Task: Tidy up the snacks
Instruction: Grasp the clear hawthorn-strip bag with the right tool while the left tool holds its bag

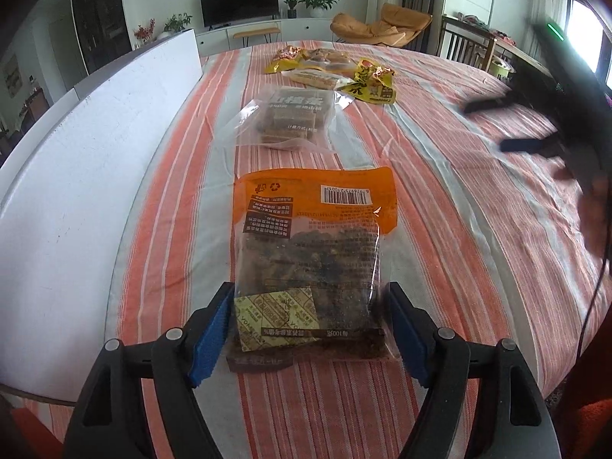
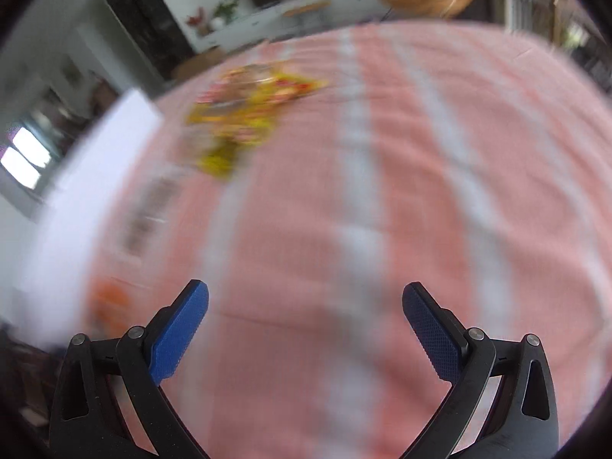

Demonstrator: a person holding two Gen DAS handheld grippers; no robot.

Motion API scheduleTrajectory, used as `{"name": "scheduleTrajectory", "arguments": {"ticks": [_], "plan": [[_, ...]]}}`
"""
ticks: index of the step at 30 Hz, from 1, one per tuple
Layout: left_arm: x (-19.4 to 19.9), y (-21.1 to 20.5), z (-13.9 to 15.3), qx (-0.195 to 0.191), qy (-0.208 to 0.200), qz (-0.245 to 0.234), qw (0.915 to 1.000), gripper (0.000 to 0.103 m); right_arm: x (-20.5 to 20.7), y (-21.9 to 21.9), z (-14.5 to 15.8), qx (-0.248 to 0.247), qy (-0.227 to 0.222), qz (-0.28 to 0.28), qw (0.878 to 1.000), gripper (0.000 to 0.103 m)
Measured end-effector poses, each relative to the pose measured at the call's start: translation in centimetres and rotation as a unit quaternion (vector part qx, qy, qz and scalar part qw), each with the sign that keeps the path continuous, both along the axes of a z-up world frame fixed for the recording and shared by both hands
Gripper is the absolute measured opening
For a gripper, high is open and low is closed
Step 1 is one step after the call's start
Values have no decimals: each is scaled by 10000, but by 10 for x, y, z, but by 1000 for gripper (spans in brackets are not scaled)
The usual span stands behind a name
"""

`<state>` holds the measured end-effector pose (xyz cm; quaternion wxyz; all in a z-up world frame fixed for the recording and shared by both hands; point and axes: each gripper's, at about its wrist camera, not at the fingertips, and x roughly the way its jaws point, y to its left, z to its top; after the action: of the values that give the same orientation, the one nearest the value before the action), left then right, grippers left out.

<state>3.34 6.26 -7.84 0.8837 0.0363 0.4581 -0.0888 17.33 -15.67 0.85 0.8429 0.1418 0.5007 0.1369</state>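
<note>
An orange-topped clear bag of dark snack (image 1: 310,237) lies flat on the striped tablecloth (image 1: 440,191). Its near end sits between the blue pads of my left gripper (image 1: 310,290). The pads stand just beside the bag's edges without squeezing it, so this gripper is open. Beyond it lie a clear bag of brown bars (image 1: 287,118) and a pile of yellow packets (image 1: 332,72). My right gripper (image 2: 306,294) is open and empty over bare cloth. Its view is blurred, with the yellow pile (image 2: 244,114) far left. In the left wrist view the right gripper (image 1: 501,126) appears blurred at the right.
A tall white panel (image 1: 76,176) runs along the table's left side, close to the bags. A cable hangs at the right edge (image 1: 596,287). Chairs, a TV and plants stand beyond the table's far end.
</note>
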Motion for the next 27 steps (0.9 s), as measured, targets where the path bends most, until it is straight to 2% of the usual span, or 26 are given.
{"name": "scheduleTrajectory", "arguments": {"ticks": [3, 4, 6, 8, 9, 10, 12, 13, 14, 16, 20, 24, 27], "plan": [[-1, 0, 0, -14, -45, -15, 10000, 76, 35, 54, 0, 649, 565, 299, 9958, 103], [-2, 1, 0, -22, -68, -18, 10000, 76, 49, 79, -2, 714, 776, 415, 9936, 103], [-3, 1, 0, -26, -106, -16, 9999, 76, 72, 122, -4, 649, 928, 440, 9926, 103], [-4, 1, 0, -29, -135, -4, 9999, 76, 92, 164, -8, 267, 1039, 541, 9928, 102], [-4, 1, 0, -24, -138, -5, 9999, 76, 102, 190, -16, -107, 1211, 665, 9904, 103], [-5, 0, 0, -27, -153, -11, 9999, 76, 106, 214, -15, -787, 1037, 731, 9888, 103], [-7, 1, 0, -25, -164, -36, 9999, 76, 108, 243, -22, -1412, 850, 1163, 9794, 102], [-8, 1, 0, -28, -182, -50, 9998, 76, 105, 252, -26, -1724, 702, 1353, 9732, 95], [-9, 1, 0, -33, -201, -60, 9998, 77, 99, 257, -26, -2098, 426, 1515, 9650, 83], [-11, 0, 0, -36, -231, -60, 9997, 78, 84, 247, -22, -2039, 60, 1714, 9638, 64], [-11, 0, 0, -35, -245, -63, 9997, 79, 60, 195, -20, -2018, 102, 1846, 9618, 63], [-11, -2, 1, -32, -219, -20, 9998, 79, 33, 104, -8, -1556, 203, 1548, 9754, 63], [-10, -5, 1, -24, -208, 9, 9998, 81, 4, 41, -10, -1432, 238, 1325, 9805, 63]]}}
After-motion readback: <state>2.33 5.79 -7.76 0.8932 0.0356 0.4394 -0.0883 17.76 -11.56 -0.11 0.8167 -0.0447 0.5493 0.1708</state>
